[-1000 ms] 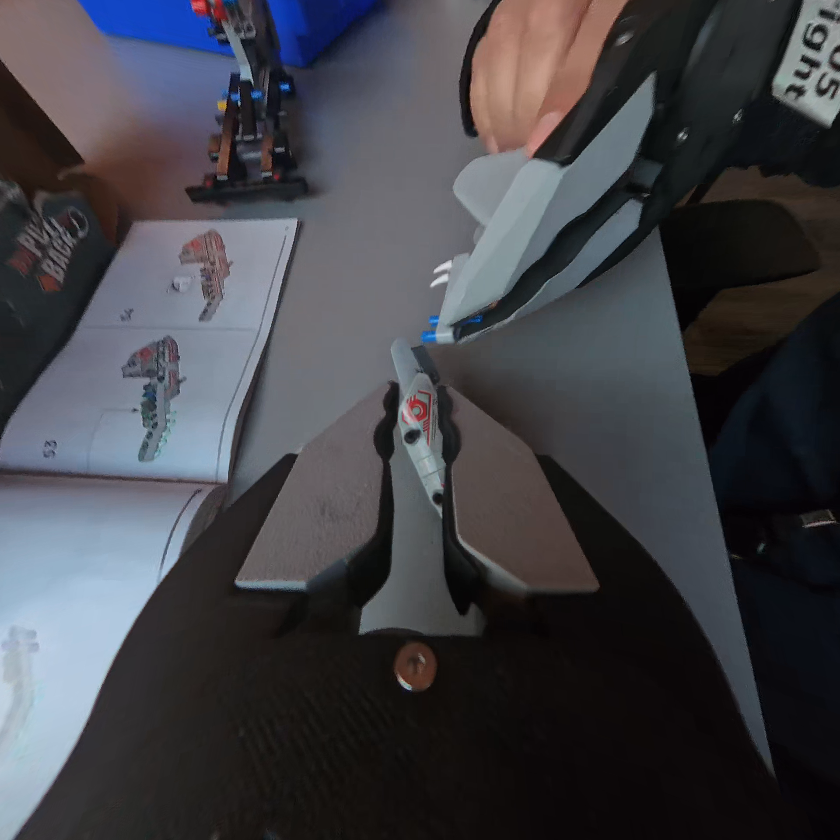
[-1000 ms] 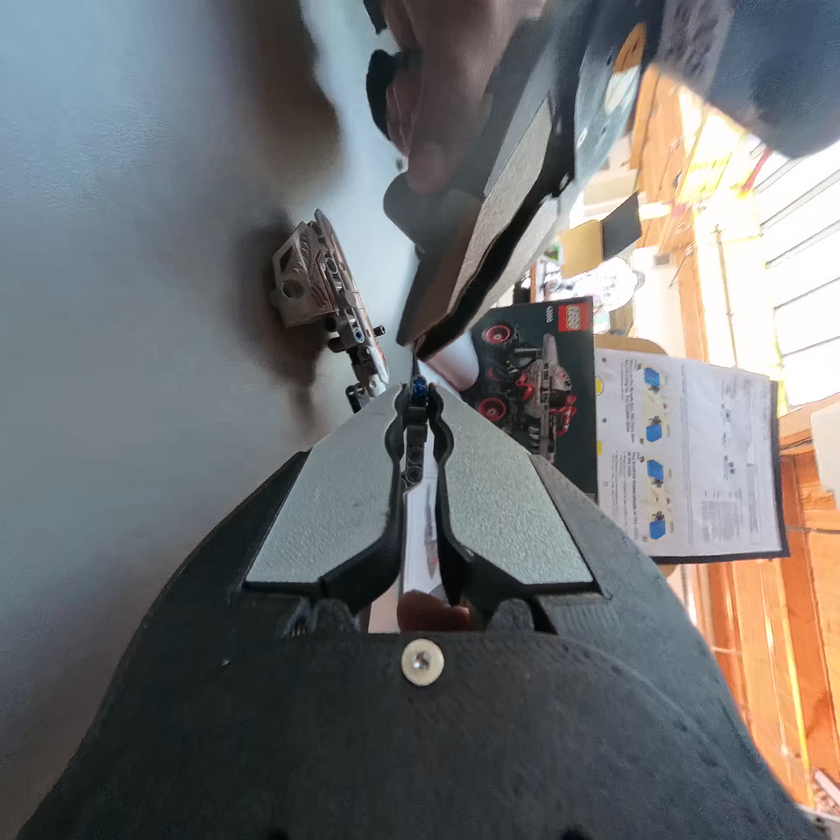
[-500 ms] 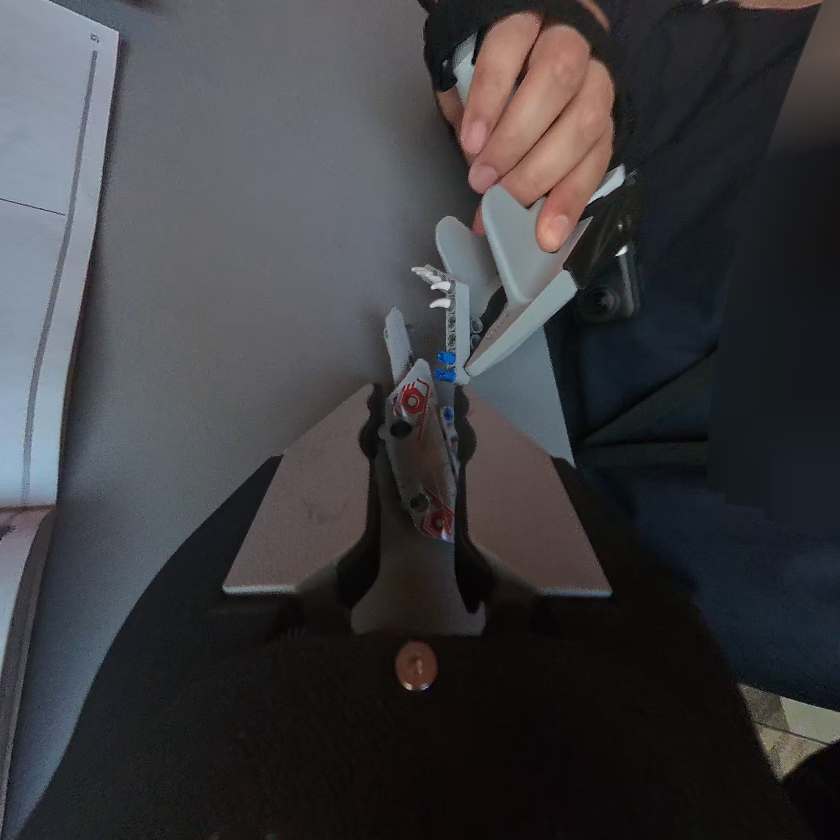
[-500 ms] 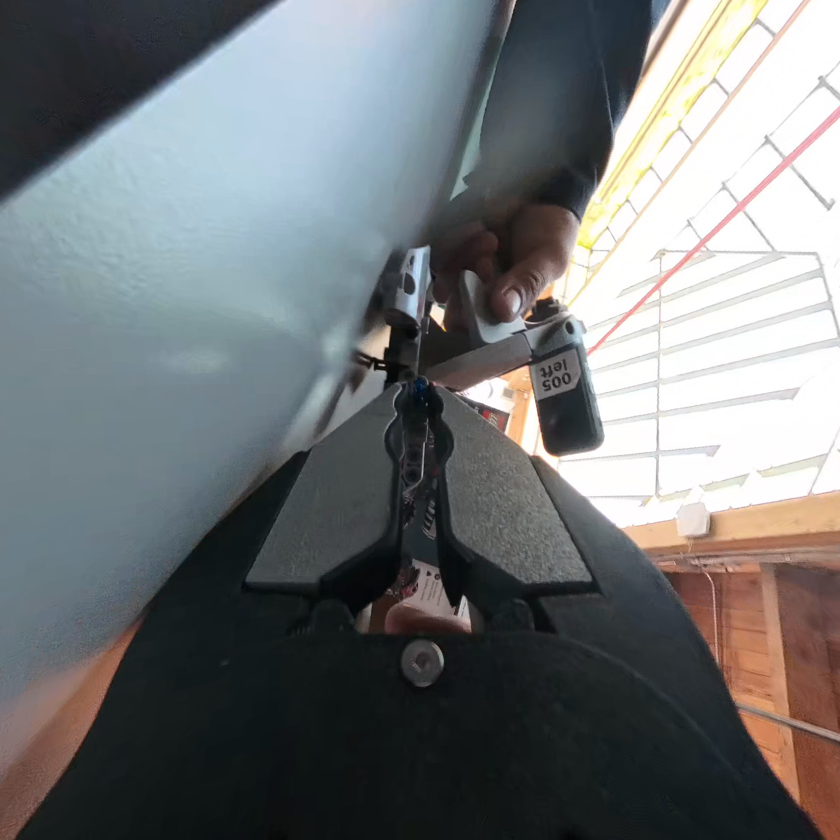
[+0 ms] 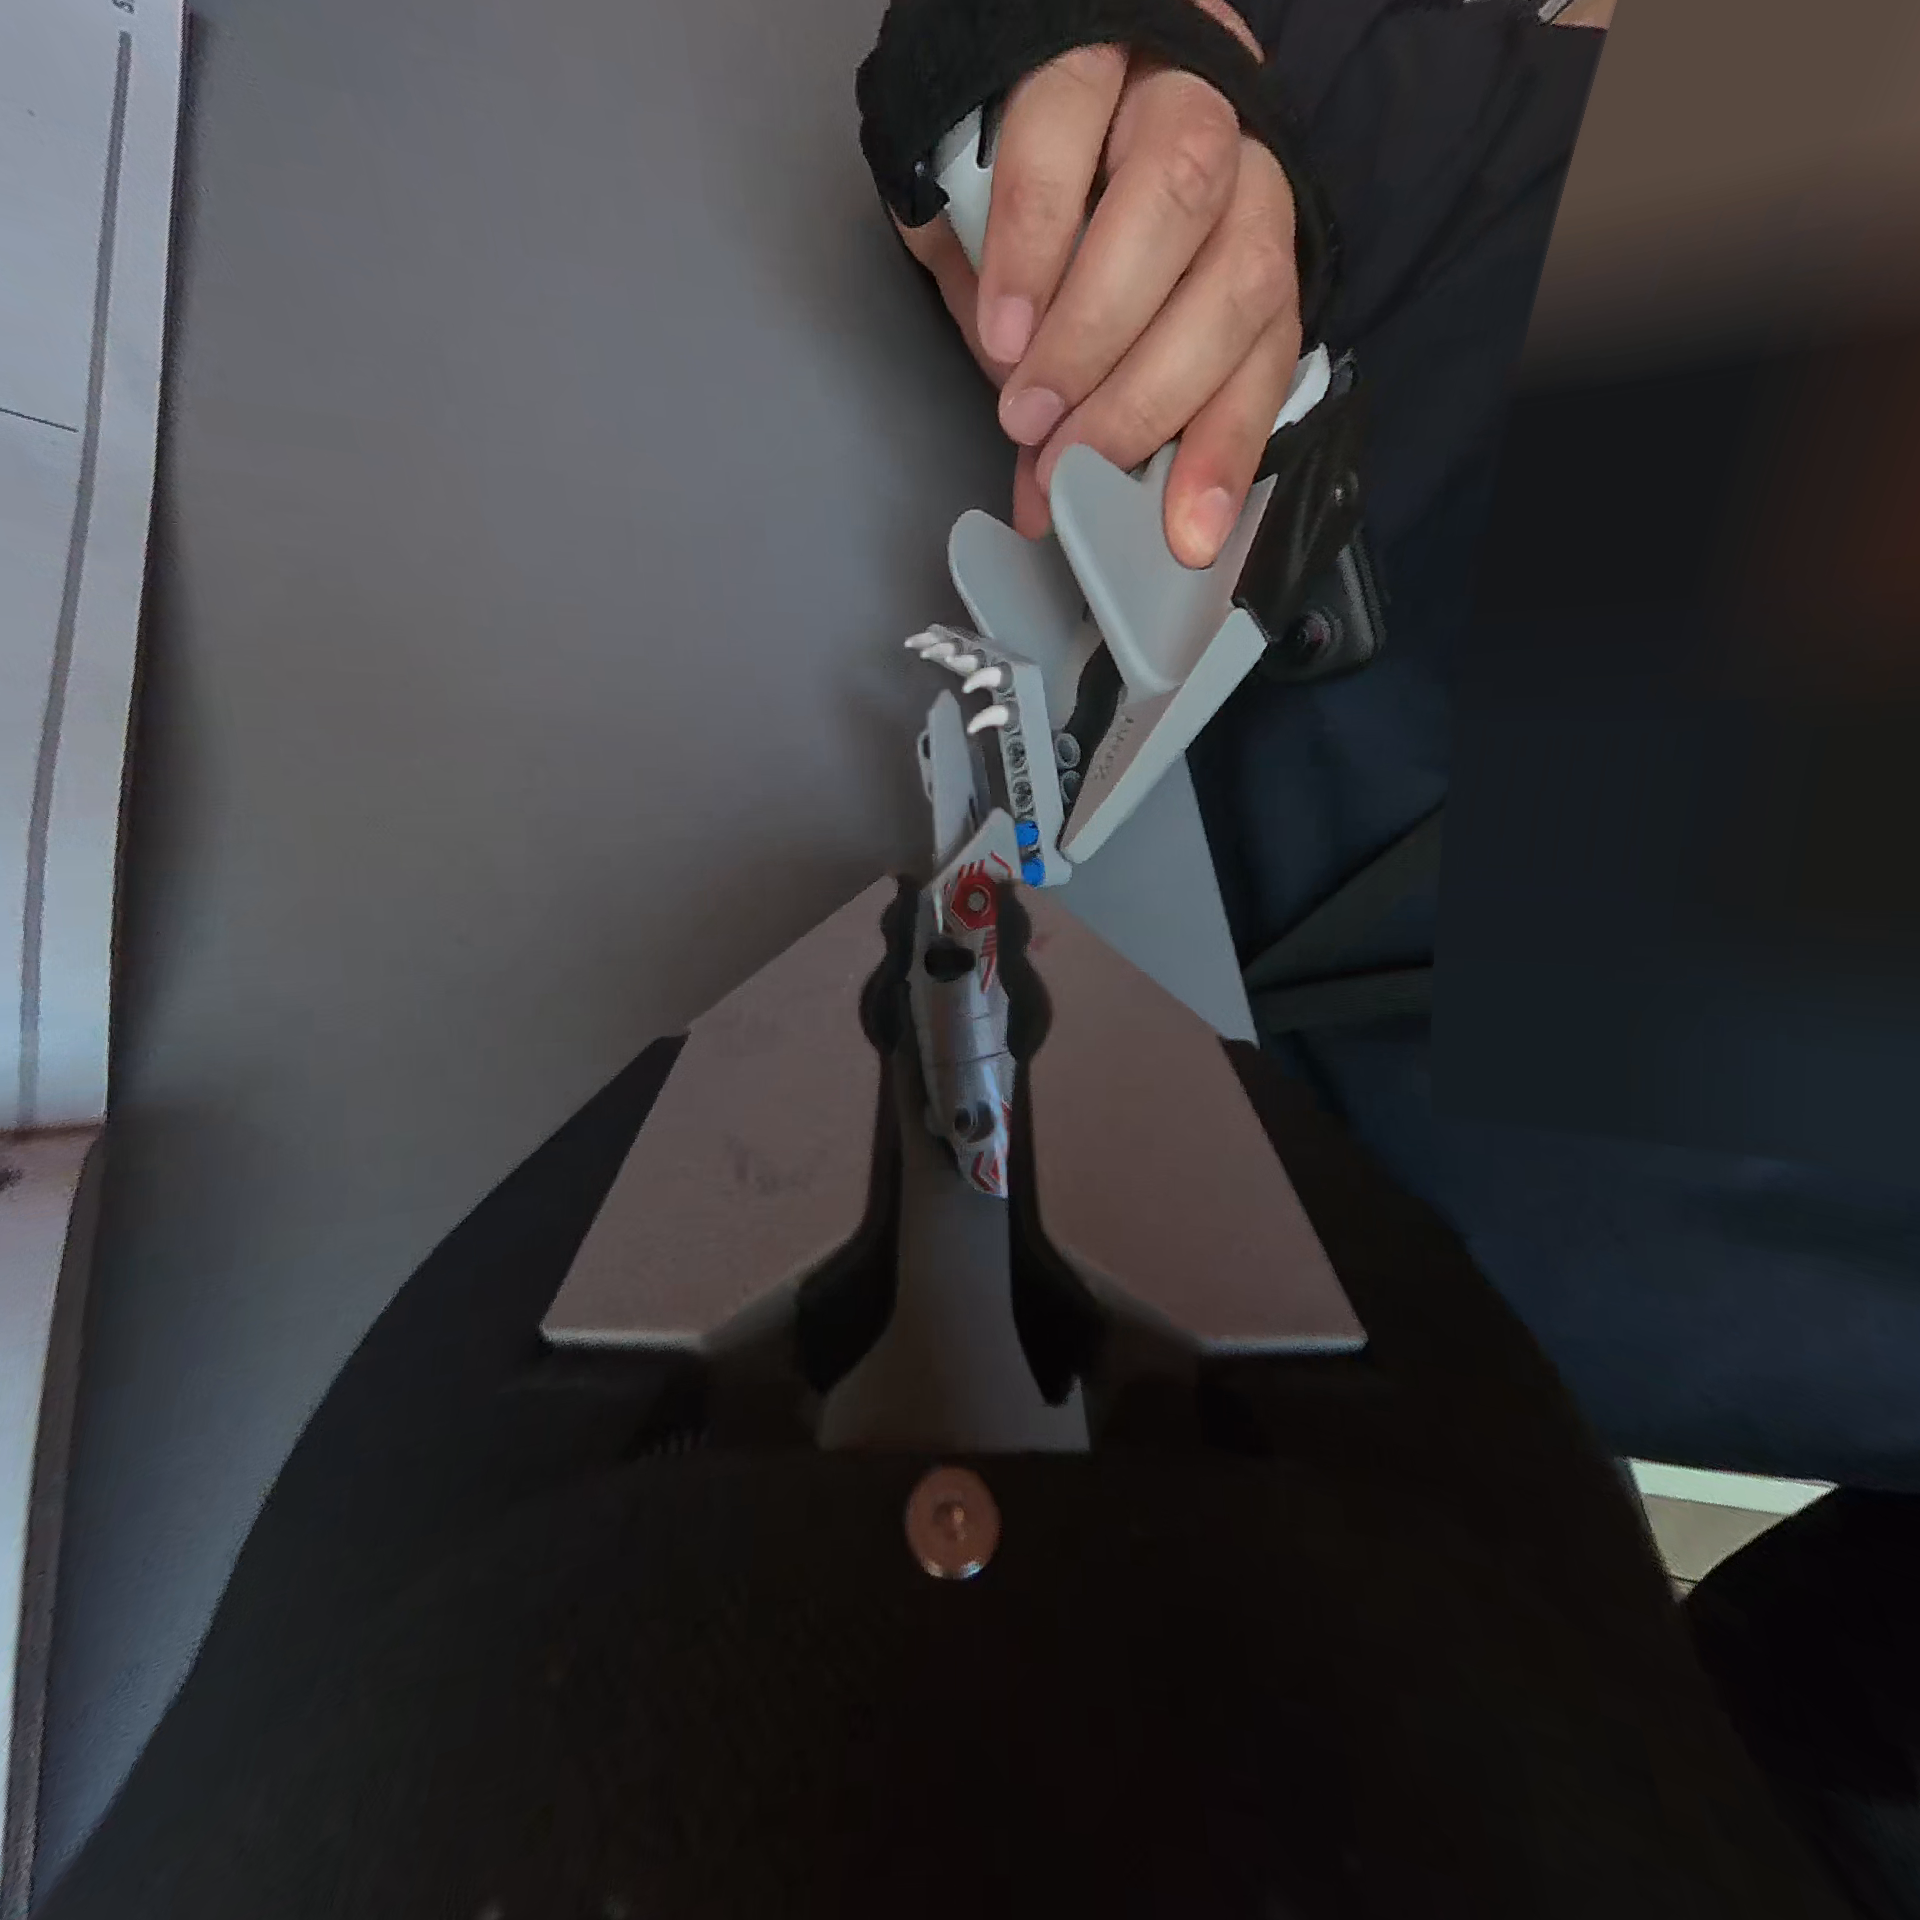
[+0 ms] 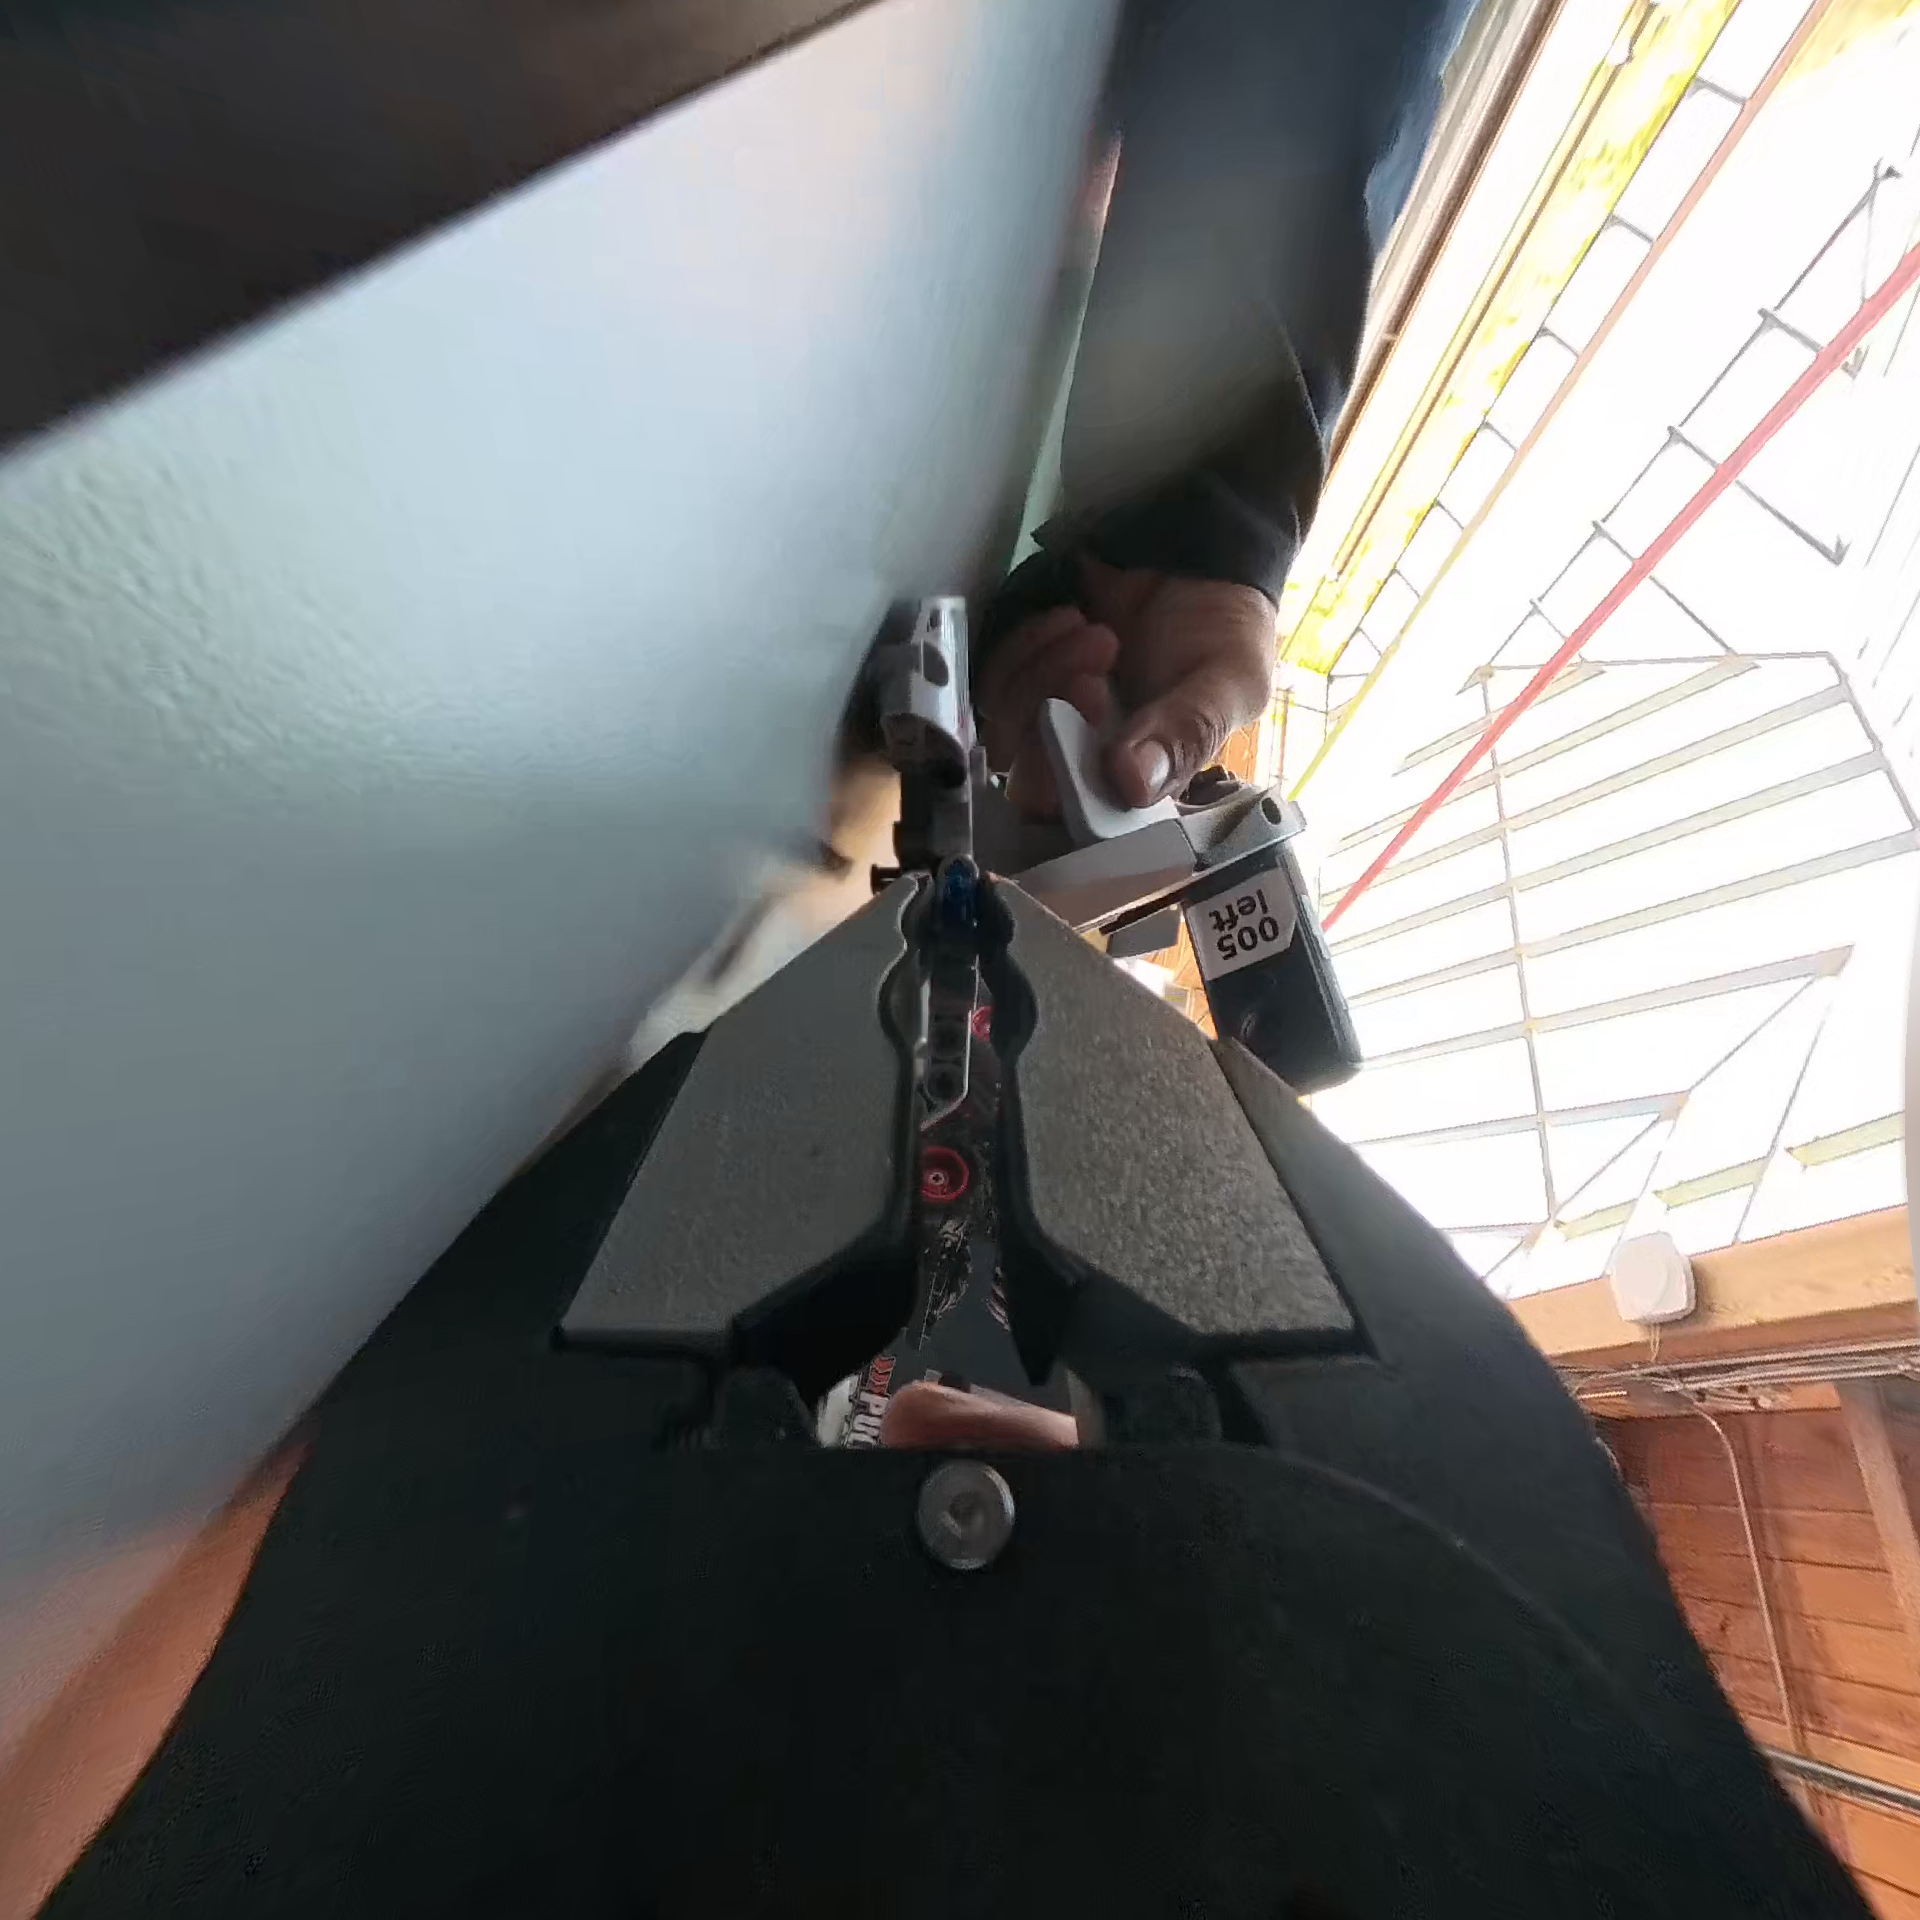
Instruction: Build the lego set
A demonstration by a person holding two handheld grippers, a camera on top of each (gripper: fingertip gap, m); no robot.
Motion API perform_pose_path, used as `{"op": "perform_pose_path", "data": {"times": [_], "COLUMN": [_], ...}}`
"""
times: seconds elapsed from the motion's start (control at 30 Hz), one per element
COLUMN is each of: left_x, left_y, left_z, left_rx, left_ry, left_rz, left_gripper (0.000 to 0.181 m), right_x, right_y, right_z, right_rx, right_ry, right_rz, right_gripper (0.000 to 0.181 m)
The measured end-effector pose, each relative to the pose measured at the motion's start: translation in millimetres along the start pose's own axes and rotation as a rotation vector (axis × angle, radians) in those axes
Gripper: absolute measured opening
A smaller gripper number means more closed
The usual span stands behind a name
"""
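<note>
My left gripper (image 5: 956, 914) is shut on a grey panel piece with red markings (image 5: 966, 1029), held above the grey table (image 5: 520, 520). My right gripper (image 6: 951, 904) is shut on a grey beam (image 6: 945, 1029) with blue pins at its tip (image 6: 956, 888). In the left wrist view that beam (image 5: 1023, 758) carries white teeth, and its blue pins (image 5: 1029, 847) sit against the upper end of the panel piece. The right gripper (image 5: 1070, 831) comes in there from the upper right, held by a hand (image 5: 1132, 312). The left gripper shows in the right wrist view (image 6: 1101, 852), with the panel piece (image 6: 925, 686).
An open instruction booklet (image 5: 62, 520) lies at the table's left edge. A person's dark clothing (image 5: 1558, 935) fills the right side beyond the table edge. The right wrist view looks up at a pale wall (image 6: 468, 623) and bright window (image 6: 1610, 727). The tips of both grippers are at nearly the same place.
Both grippers turned and came together. The toothed beam moved from apart to against the panel piece's upper end. The left wrist view swung away from the booklet and the partly built model.
</note>
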State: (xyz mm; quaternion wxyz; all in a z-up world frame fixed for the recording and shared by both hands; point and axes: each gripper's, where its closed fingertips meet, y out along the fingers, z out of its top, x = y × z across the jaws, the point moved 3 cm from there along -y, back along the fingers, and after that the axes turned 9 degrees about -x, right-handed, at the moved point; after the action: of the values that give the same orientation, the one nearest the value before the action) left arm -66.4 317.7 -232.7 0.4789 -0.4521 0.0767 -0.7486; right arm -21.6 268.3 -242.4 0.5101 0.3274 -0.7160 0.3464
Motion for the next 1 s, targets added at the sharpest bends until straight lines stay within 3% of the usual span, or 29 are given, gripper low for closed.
{"op": "perform_pose_path", "data": {"times": [0.23, 0.57, 1.0], "left_x": [-5.0, -4.0, -4.6], "left_y": [4.0, 4.9, 4.4], "left_z": [-2.2, -2.6, -2.5], "left_rx": [-0.036, -0.041, -0.033], "left_ry": [-0.032, -0.032, -0.036], "left_rz": [0.010, -0.008, -0.002], "left_gripper": [0.012, 0.010, 0.009], "right_x": [-0.3, -6.9, -5.3], "right_y": [-0.1, 0.6, 1.6], "right_z": [-1.1, 2.1, -0.6], "right_rx": [0.026, 0.103, 0.140], "right_ry": [-0.054, 0.029, 0.119], "right_rz": [-0.011, 0.090, 0.064], "right_gripper": [0.003, 0.003, 0.004]}}
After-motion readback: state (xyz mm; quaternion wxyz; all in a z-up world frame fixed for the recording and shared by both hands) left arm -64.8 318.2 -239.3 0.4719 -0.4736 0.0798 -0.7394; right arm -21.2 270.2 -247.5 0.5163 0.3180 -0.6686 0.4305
